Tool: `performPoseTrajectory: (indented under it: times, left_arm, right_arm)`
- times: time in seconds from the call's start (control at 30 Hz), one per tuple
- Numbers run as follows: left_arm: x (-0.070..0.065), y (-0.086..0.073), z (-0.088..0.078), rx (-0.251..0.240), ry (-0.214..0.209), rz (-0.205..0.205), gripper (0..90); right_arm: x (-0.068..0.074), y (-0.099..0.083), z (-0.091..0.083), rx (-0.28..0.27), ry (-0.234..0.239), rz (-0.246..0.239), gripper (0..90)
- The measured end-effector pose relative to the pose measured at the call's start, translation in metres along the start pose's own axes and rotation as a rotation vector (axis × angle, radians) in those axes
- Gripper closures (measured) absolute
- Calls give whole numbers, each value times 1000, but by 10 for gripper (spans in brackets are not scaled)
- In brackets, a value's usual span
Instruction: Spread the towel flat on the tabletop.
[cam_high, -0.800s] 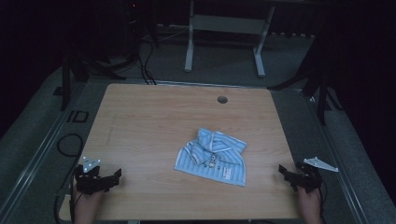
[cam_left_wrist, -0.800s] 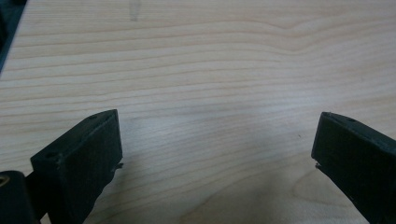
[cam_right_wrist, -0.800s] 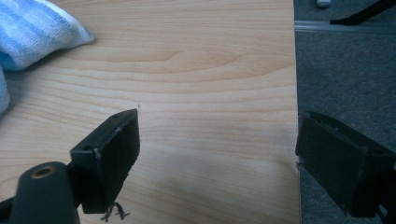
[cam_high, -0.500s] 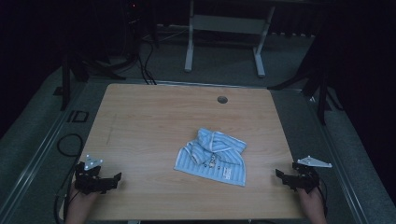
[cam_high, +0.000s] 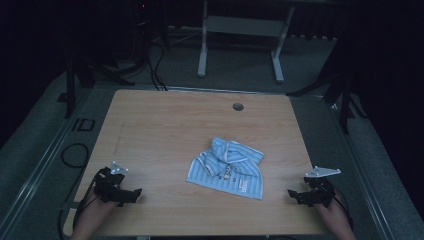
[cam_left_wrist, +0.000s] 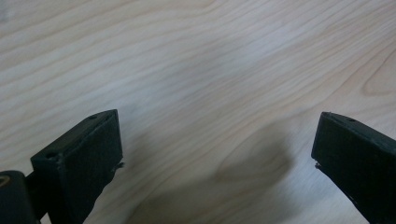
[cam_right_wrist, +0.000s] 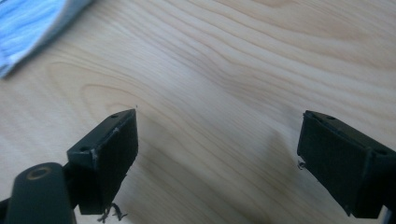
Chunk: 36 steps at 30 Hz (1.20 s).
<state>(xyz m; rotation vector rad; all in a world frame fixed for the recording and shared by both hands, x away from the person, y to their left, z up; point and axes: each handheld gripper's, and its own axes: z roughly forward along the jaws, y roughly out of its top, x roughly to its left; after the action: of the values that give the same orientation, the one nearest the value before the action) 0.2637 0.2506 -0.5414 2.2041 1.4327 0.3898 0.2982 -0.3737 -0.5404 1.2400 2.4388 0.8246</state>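
A wooden table (cam_high: 165, 130) fills the middle of the high view, with dark floor on every side. A crumpled blue-and-white striped cloth (cam_high: 227, 167) lies on it, right of centre and toward the near edge, apart from both grippers.

The left gripper (cam_high: 131, 195) sits at the near left corner, close to the near edge, held by a hand (cam_high: 92, 215) coming up from below. In the left gripper view its jaws stand wide apart with only bare wood (cam_left_wrist: 210, 84) between them.

The right gripper (cam_high: 295, 196) sits at the near right corner, just inside the right edge and close to the near edge. Its jaws are also spread wide over bare table top, and in the right gripper view a corner of the cloth (cam_right_wrist: 32, 25) shows at the upper left, well clear of the jaws.

Open table runs between each gripper and the cloth, wider on the left side. The whole far half of the table is free apart from a small round hole (cam_high: 238, 106) near the far edge. A cable (cam_high: 75, 155) loops on the floor beside the left edge, and a metal frame (cam_high: 240, 35) stands beyond the far edge.
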Motion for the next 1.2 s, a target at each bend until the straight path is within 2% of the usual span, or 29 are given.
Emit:
performPoseTrajectory:
  times: [0.03,0.1,0.13,0.17,0.2,0.23,0.27,0.3,0.37,0.4,0.43,0.53,0.63,0.7,0.8,0.83,0.87,0.9,0.93,0.97,1.0,1.07,1.1,1.13,1.17,1.2]
  left_arm:
    - [-4,6,4,24,-12,-3,16]
    - [-6,9,6,34,-21,-7,17]
    - [-9,12,8,55,-30,-2,21]
    - [-15,17,13,96,-31,25,31]
    - [-15,17,13,96,-31,25,35]
    - [-23,22,16,139,-8,57,32]
    - [-23,22,16,139,-8,57,28]
    - [-28,27,18,153,9,59,29]
    - [-30,29,18,148,21,64,29]
    - [-32,32,18,145,15,63,30]
    - [-37,36,20,152,-4,76,30]
    - [-44,40,21,158,-11,99,30]
    - [-56,48,23,164,-45,143,30]
    - [-67,55,24,159,-73,169,41]
    - [-80,64,25,155,-82,205,42]
    - [-90,70,27,159,-93,237,42]
    - [-90,70,27,159,-93,237,42]
    - [-96,74,28,162,-98,256,42]
    - [-101,77,29,167,-98,272,42]
    - [-111,84,32,170,-103,303,46]
    - [-111,84,32,170,-103,303,56]
    - [-121,90,35,169,-107,324,56]
    - [-130,96,38,167,-112,347,57]
    - [-130,96,38,167,-112,347,57]
    - [-139,102,40,163,-124,370,57]
    - [-139,102,40,163,-124,370,75]
  right_arm:
    - [4,5,0,15,8,-33,120]
    - [6,11,1,30,22,-51,120]
    - [8,14,1,42,28,-62,121]
    - [10,16,1,56,35,-74,121]
    - [13,19,2,75,48,-86,125]
    - [15,22,2,92,55,-108,134]
    - [15,22,2,92,55,-108,134]
    - [21,28,3,124,67,-135,134]
    - [22,29,4,130,73,-139,128]
    - [25,33,6,140,94,-151,125]
    - [27,35,6,143,90,-168,126]
    - [31,39,8,146,96,-181,125]
    - [34,45,11,156,128,-180,119]
    - [38,49,13,155,102,-192,119]
    - [42,57,18,162,127,-204,122]
    - [45,62,21,174,137,-220,128]
    - [45,62,21,174,137,-220,128]
    - [49,68,23,180,140,-249,153]
    - [49,68,23,180,140,-249,153]
    - [52,73,25,185,155,-274,182]
    - [54,77,25,185,162,-280,212]
    - [56,82,27,179,175,-290,218]
    - [57,85,28,179,177,-292,231]
    - [59,88,30,180,183,-296,232]
    - [60,90,32,182,183,-297,240]
    - [60,90,32,182,183,-297,240]
